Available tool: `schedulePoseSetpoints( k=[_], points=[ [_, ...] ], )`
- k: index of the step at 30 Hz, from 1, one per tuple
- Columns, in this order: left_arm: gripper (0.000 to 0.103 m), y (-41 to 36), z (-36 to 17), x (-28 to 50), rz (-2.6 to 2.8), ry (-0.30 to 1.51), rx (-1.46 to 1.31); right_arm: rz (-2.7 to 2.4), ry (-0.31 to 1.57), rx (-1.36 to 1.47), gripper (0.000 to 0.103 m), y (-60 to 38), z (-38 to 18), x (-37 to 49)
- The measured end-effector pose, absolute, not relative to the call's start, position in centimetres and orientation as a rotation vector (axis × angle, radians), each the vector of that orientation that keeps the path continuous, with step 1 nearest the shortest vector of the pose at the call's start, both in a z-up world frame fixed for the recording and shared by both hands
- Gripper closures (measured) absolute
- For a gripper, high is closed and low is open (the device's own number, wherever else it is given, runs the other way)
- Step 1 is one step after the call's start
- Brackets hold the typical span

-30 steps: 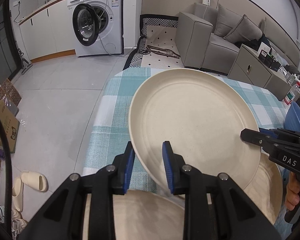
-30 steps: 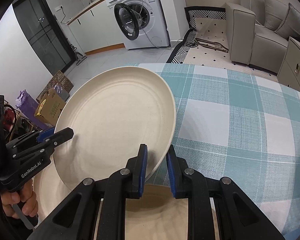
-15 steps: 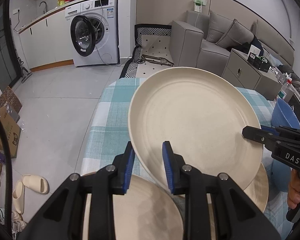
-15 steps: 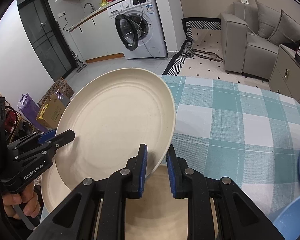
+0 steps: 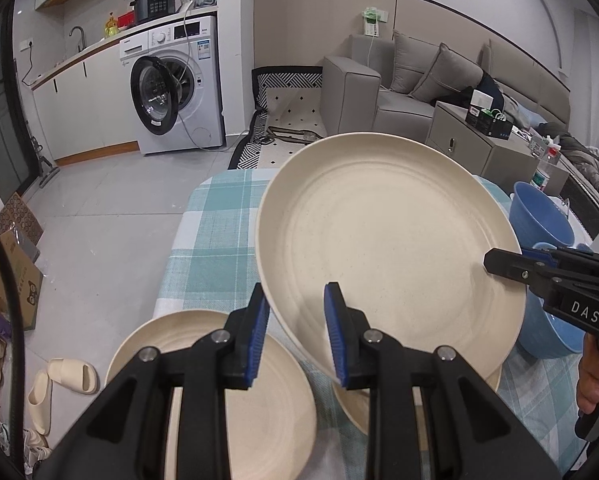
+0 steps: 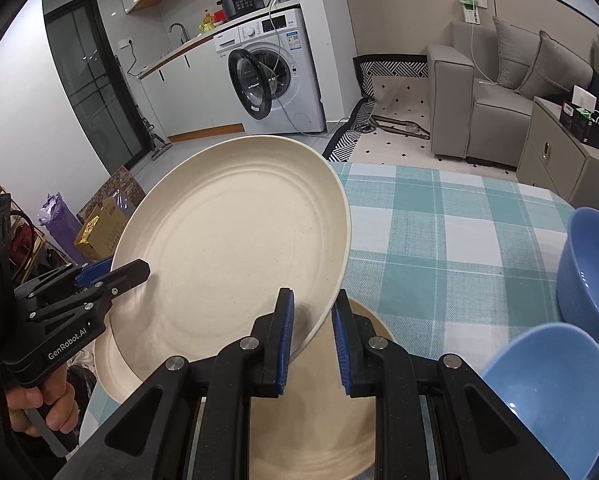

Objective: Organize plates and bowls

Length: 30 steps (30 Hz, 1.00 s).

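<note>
A cream plate (image 5: 383,248) is held tilted in the air above the checked tablecloth (image 6: 451,232), its rim clamped on one side by the left gripper (image 5: 295,332) and on the opposite side by the right gripper (image 6: 313,336), both sets of jaws closed onto its edge. Two more cream plates (image 5: 219,384) are seen lying on the cloth beneath it. Blue bowls (image 6: 555,392), apparently nested in part, are seen at the right of the table.
</note>
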<state>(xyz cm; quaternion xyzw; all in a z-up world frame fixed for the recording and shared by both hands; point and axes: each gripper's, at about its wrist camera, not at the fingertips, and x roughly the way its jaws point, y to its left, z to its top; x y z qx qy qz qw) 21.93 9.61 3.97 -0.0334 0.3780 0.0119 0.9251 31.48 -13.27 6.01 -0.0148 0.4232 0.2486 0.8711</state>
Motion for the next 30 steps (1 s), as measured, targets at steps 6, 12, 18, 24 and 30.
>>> schedulePoseSetpoints(
  k=[6, 12, 18, 24, 30],
  points=[
    [0.077, 7.9, 4.2, 19.4, 0.008, 0.762, -0.054, 0.506, 0.864, -0.027, 0.083, -15.1, 6.5, 28.3],
    [0.077, 6.6, 3.8, 17.4, -0.003, 0.758, -0.05, 0.49, 0.852, -0.028, 0.083, -16.4, 6.7, 25.8],
    [0.077, 5.9, 2.6, 16.3, -0.01, 0.772, -0.044, 0.475, 0.863, -0.018, 0.083, -17.1, 5.7, 24.4],
    [0.077, 5.4, 1.2, 16.5, -0.01, 0.798, -0.04, 0.458, 0.878, -0.021, 0.083, -17.3, 4.2, 23.8],
    [0.077, 4.8, -0.4, 17.3, -0.014, 0.831, -0.031, 0.438, 0.896, -0.035, 0.083, -17.5, 2.6, 24.0]
  ],
)
